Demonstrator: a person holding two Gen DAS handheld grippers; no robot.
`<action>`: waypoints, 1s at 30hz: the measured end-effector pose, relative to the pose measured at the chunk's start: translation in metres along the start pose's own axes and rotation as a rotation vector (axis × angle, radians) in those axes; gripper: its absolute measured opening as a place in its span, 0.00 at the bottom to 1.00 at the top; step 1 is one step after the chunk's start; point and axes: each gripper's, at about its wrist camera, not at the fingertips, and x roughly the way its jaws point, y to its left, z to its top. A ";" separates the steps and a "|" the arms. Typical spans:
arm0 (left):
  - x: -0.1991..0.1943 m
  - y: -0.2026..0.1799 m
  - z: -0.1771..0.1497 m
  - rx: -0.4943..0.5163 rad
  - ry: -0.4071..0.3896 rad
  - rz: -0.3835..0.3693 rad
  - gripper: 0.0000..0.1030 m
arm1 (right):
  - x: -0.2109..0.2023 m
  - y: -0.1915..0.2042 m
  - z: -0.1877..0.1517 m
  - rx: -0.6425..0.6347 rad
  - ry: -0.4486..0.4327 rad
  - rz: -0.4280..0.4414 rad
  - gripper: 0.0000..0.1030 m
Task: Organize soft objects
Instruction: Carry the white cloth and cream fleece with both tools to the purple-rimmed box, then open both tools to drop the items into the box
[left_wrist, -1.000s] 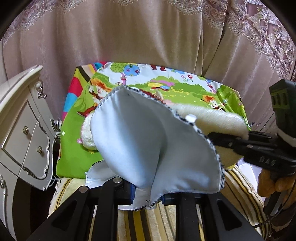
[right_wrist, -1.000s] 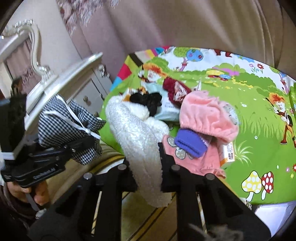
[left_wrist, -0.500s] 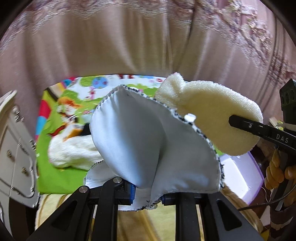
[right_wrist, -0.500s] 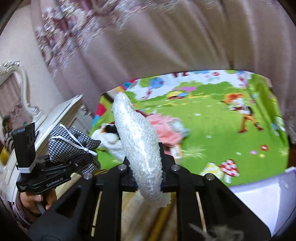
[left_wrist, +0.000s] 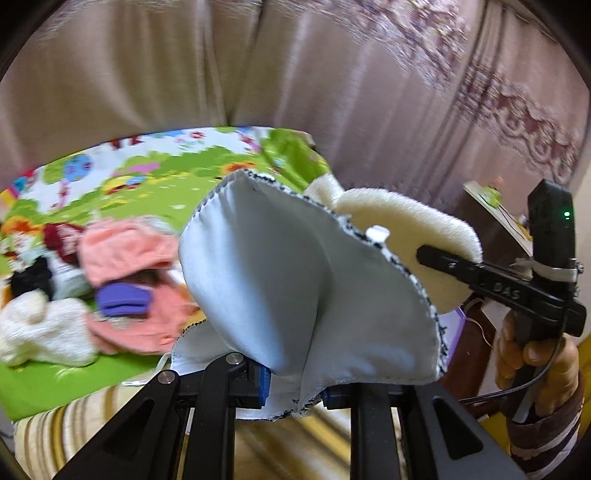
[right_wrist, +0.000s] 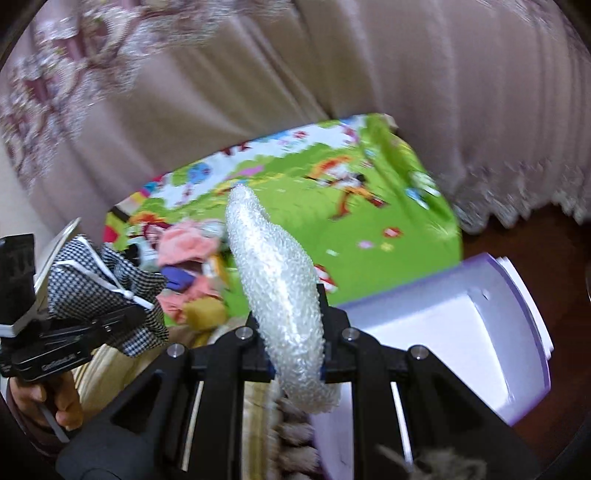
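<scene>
Two hand-held grippers, one soft item each.
Left hand-held gripper (left_wrist: 291, 387) clamped on checked pouch (left_wrist: 306, 295); right hand-held gripper (right_wrist: 295, 354) clamped on white fleece piece (right_wrist: 280, 291), both lifted beside cartoon mat (right_wrist: 332, 221); white bin (right_wrist: 443, 332) nearby.

Beige lace-trimmed curtain (left_wrist: 295, 74), cartoon-print green mat (right_wrist: 388, 236), striped cover (left_wrist: 92, 417) below it

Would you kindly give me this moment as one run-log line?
left gripper: shut on checked cloth | right gripper: shut on fluffy white mitt | white bin: open below right gripper | pile: on mat
</scene>
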 end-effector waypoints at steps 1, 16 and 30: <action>0.005 -0.006 0.001 0.008 0.010 -0.016 0.20 | -0.001 -0.007 -0.004 0.002 0.001 -0.035 0.18; 0.060 -0.069 0.004 0.062 0.140 -0.238 0.52 | -0.002 -0.091 -0.043 0.182 0.087 -0.228 0.25; 0.061 -0.048 -0.003 -0.014 0.140 -0.224 0.71 | 0.004 -0.090 -0.045 0.192 0.105 -0.201 0.57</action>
